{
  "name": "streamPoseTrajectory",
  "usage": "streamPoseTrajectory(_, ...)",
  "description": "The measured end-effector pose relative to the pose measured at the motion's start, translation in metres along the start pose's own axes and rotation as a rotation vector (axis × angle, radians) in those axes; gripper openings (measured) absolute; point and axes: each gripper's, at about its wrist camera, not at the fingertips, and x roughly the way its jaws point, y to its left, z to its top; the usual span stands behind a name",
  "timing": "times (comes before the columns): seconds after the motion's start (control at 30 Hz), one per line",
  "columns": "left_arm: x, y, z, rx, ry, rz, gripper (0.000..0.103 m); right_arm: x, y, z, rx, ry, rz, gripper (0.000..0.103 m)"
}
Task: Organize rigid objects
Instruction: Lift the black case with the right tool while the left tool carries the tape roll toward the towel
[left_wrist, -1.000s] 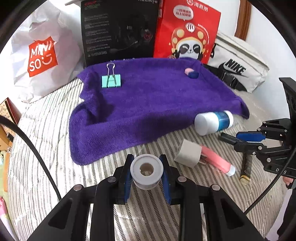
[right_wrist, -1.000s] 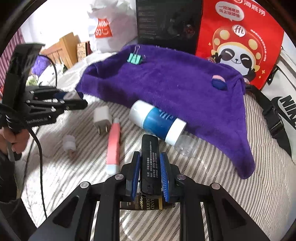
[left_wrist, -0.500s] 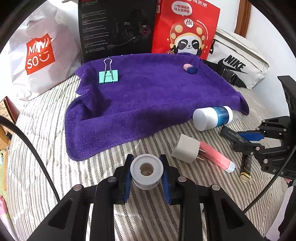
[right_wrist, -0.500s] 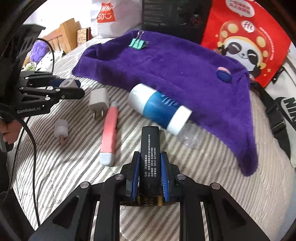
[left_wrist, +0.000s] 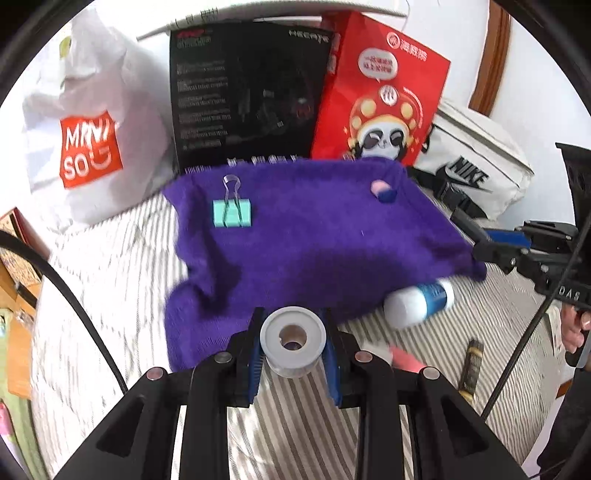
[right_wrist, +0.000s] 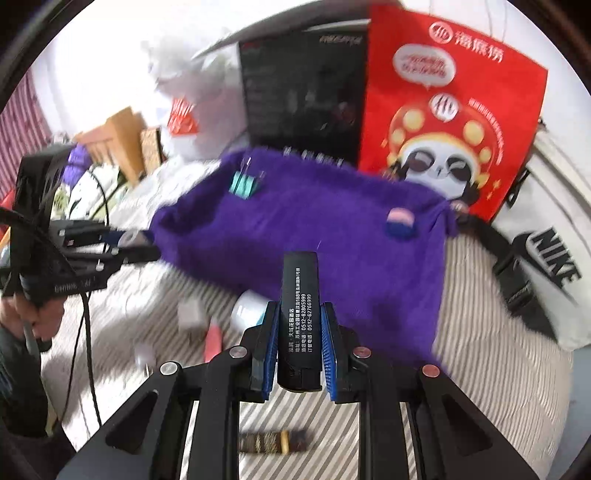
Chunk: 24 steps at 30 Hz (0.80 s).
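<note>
Left jaws (left_wrist: 293, 345): clenched on a white spool (left_wrist: 293, 338), its hole facing my camera, held above the near edge of the towel (left_wrist: 314, 243).
Right jaws (right_wrist: 298, 341): gripping a black bar (right_wrist: 298, 314) with white print, upright between the blue pads (right_wrist: 271, 341), lifted clear of the bed (right_wrist: 491, 354).
Towel: purple, spread on the striped bed in front of the boxes.
Clip (left_wrist: 232, 213): mint binder clip, lying flat at the towel's far left.
Eraser (left_wrist: 383, 190): pink and blue, at the towel's far right corner.
Bottle (left_wrist: 419, 302): white with a blue band, on its side at the towel's near right edge, touching it.
Pink stick (left_wrist: 406, 360): on the bed, just right of my left jaws.
Dark gold-banded stick (left_wrist: 471, 367): on the stripes, further right, apart from the pink one.
Backdrop: black box (left_wrist: 247, 99), red panda bag (left_wrist: 380, 96), white store bag (left_wrist: 81, 133), white Nike pouch (left_wrist: 476, 166), all behind the towel.
Blur: the right view is smeared; the small things near the bottle there I cannot make out.
</note>
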Motion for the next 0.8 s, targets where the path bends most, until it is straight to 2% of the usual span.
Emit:
streamPoseTrajectory(0.2, 0.004, 0.014, 0.043, 0.001, -0.021, 0.063, 0.027, 0.003, -0.017, 0.040, -0.037, -0.051, -0.021, 0.021)
streamPoseTrajectory(0.43, 0.019, 0.027, 0.083, -0.016, -0.056, 0.062, 0.027, 0.022, -0.047, 0.077, 0.014, -0.072, -0.042, 0.021)
streamPoseTrajectory(0.6, 0.039, 0.030, 0.093, 0.006, -0.031, 0.085, 0.027, 0.034, -0.064, 0.080, 0.075, -0.069, -0.062, 0.021)
streamPoseTrajectory(0.67, 0.047, 0.033, 0.097, 0.001, -0.010, 0.097, 0.027, 0.043, -0.069, 0.079, 0.077, -0.033, -0.079, 0.021)
streamPoseTrajectory(0.8, 0.051, 0.038, 0.093, -0.001, -0.010, 0.082, 0.027, 0.051, -0.076, 0.072, 0.064, -0.018, -0.068, 0.021)
